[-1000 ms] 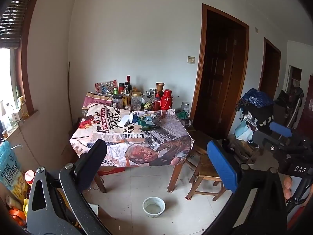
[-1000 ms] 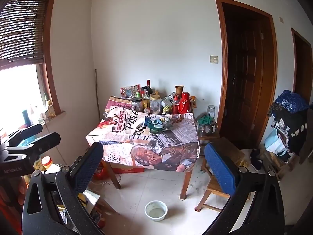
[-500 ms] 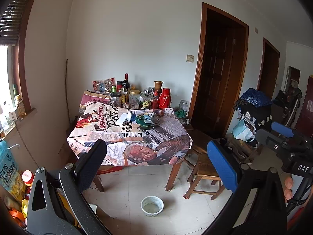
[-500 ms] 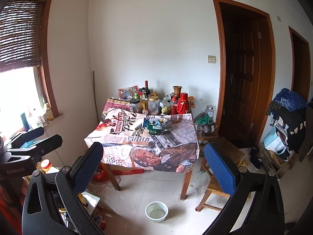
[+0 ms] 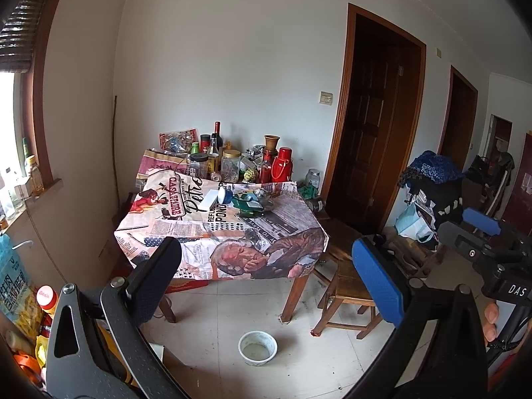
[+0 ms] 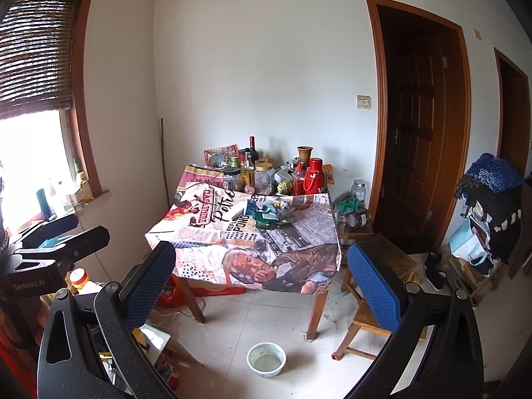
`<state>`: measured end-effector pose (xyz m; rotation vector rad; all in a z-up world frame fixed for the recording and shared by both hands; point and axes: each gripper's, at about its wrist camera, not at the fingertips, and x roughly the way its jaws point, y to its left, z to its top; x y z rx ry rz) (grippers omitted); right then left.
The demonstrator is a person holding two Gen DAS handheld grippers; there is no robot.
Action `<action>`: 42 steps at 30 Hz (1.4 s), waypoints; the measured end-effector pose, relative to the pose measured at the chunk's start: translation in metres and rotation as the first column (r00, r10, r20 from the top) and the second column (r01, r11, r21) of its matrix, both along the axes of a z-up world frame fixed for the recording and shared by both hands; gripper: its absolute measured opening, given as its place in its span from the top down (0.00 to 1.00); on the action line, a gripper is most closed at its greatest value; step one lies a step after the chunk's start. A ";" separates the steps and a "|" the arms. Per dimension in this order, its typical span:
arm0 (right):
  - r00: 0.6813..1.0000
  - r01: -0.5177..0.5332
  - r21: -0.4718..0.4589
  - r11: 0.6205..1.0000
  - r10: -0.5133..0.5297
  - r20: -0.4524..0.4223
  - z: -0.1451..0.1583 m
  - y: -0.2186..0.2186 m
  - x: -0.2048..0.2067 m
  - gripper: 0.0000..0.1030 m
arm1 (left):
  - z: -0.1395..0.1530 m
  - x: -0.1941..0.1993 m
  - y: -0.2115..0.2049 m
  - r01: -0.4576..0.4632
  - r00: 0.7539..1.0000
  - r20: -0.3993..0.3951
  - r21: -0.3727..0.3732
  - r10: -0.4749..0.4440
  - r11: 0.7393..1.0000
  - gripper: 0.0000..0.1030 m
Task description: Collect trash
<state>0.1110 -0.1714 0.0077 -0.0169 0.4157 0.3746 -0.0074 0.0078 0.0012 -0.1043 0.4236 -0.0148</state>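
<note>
Left cam: tiled room w/ newspaper-print-clothed wooden table (image 5: 186, 232). Left gripper (image 5: 266, 279) spread wide, empty. Crumpled green-and-blue wrapper pile (image 5: 247, 201) sits mid-table, prob light, crinkly; pinch a raised fold.

Right cam: right gripper (image 6: 261, 279) also gaping, nothing held; wrapper pile (image 6: 266, 214) well apart from it.

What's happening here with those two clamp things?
A person holds a tool in each hand, out to collect trash. Both the left tool and the right tool are open and empty, pointed at the cluttered table from across the floor. Nothing is picked up yet.
</note>
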 end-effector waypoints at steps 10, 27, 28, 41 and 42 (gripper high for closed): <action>1.000 -0.009 0.003 1.000 0.009 0.001 0.001 0.001 0.002 0.00 | 0.001 0.003 -0.003 -0.005 1.000 -0.013 0.000 0.005 1.000 0.00; 1.000 -0.009 0.006 1.000 0.009 0.001 0.001 0.004 0.005 0.00 | 0.002 0.005 -0.006 0.004 1.000 -0.009 0.005 -0.004 1.000 0.00; 1.000 -0.008 0.006 1.000 0.008 0.001 0.000 0.004 0.005 0.00 | 0.002 0.005 -0.006 0.004 1.000 -0.009 0.005 -0.004 1.000 0.00; 1.000 -0.019 0.013 1.000 0.020 -0.013 -0.005 0.000 0.017 0.00 | 0.000 0.010 -0.007 -0.002 1.000 -0.012 0.010 0.002 1.000 0.00; 1.000 -0.018 0.012 1.000 0.018 -0.011 -0.005 0.001 0.015 0.00 | 0.000 0.011 -0.009 -0.004 1.000 -0.011 0.010 0.004 1.000 0.00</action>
